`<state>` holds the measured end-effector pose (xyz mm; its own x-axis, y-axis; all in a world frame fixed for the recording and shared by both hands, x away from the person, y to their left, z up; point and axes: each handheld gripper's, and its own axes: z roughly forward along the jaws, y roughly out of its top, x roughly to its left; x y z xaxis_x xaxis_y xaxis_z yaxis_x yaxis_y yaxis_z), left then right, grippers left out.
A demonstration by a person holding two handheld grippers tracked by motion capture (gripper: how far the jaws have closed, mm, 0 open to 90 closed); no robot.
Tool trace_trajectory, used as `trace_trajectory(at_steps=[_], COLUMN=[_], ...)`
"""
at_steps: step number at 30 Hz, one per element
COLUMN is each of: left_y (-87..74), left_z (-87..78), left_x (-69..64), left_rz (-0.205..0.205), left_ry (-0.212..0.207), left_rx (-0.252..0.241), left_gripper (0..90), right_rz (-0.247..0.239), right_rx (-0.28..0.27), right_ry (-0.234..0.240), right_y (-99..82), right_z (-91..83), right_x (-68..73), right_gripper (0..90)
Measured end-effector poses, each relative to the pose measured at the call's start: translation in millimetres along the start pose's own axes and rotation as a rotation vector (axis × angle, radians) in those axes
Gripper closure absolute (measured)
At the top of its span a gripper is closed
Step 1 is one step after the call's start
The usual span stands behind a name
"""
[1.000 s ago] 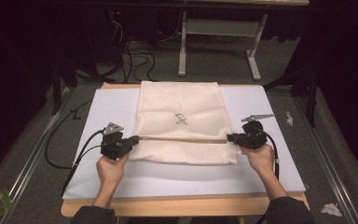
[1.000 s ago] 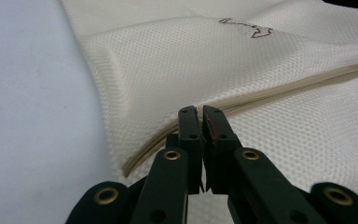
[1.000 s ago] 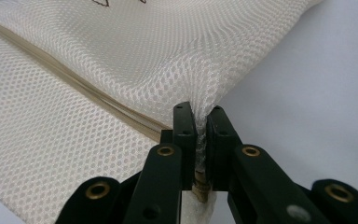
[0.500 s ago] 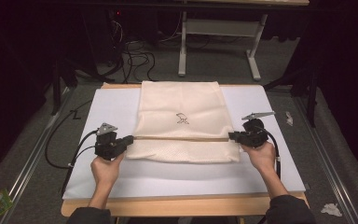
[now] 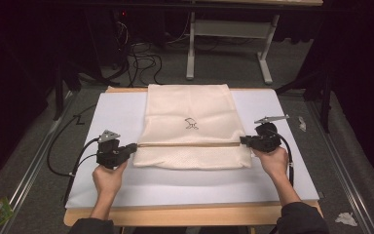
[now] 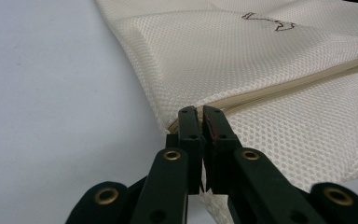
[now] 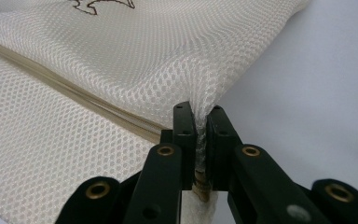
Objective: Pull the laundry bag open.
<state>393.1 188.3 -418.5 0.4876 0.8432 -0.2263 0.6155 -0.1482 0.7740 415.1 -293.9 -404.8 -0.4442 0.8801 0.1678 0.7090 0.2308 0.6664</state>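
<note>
At the left we find the left tool (image 5: 130,147) clamped shut on the left edge of the mesh laundry bag (image 5: 190,109), at the zipper seam (image 5: 187,144). The bag lies flat at mid-desk on the white sheet (image 5: 102,183). At the right, the right tool (image 5: 245,141) is pinched on the opposite edge. We judge the mesh light, limp and snag-prone; the stiffer seam ends give the surest hold.

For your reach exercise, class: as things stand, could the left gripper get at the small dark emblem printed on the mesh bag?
Probably not at once: the left gripper is shut on the mesh bag at its left edge by the zipper. The emblem lies uncovered; it would have to let go first.
</note>
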Motion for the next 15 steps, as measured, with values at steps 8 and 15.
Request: trace_trajectory(at_steps=[8, 15], left_y=[-3.3, -6.9], left_z=[3.1, 8.3], left_x=[-1.4, -0.6], left_rz=[0.005, -0.005], left_ry=[0.001, -0.021], left_rx=[0.010, 0.030], left_gripper=[87.4, 87.2], right_rz=[0.004, 0.013], right_rx=[0.005, 0.022], right_ry=[-0.013, -0.024], right_y=[0.3, -1.4], right_z=[3.5, 7.2], right_x=[-2.8, -4.6], right_gripper=[85.8, 85.2])
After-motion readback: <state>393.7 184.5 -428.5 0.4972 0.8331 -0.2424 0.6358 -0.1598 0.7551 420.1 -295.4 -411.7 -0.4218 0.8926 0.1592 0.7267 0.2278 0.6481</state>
